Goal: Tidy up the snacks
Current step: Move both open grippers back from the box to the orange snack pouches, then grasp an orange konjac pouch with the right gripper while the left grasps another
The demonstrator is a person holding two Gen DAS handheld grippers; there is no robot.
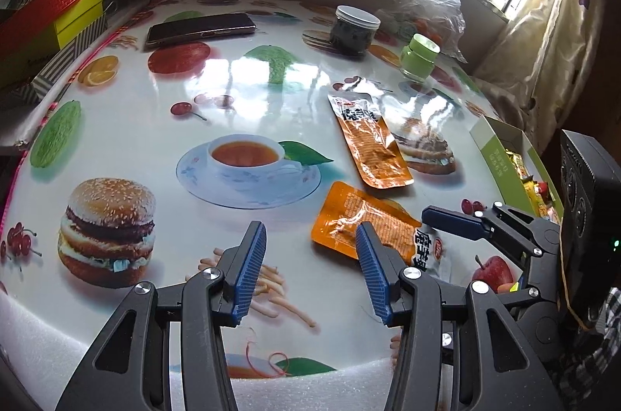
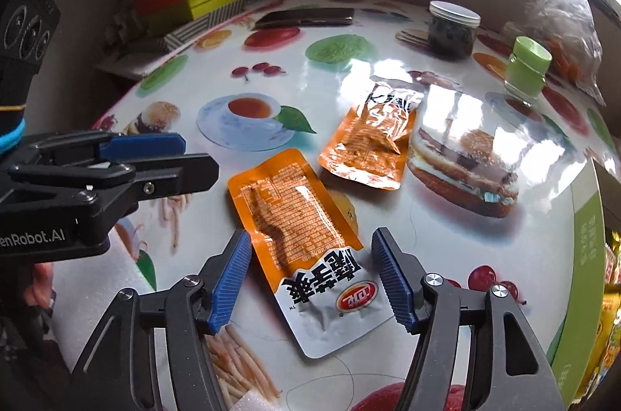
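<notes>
**Two orange snack packs on the bench, both hand-held grippers open**

Your right hand-held gripper (image 2: pixel 310 275) is open wide. The near snack pack (image 2: pixel 302 248) lies flat on the bench (image 2: pixel 485 248), and its white end sits between the two blue fingers (image 2: pixel 233 279). The fingers do not press on it.

Your left hand-held gripper (image 1: pixel 310 275) is open too, about halfway, with nothing in it. It hangs over the bench just left of the near snack pack.

The far snack pack (image 2: pixel 372 135) lies a bit farther back and to the right, close to the near one but not touching it. It is crumpled at its far end.

At the right edge of the bench you can see a green box (image 2: pixel 586 248) with bright snacks inside.

Far back stand a dark jar (image 2: pixel 452 30) with a white lid and a small green jar (image 2: pixel 526 69). A phone (image 1: pixel 200 28) lies far left.
</notes>
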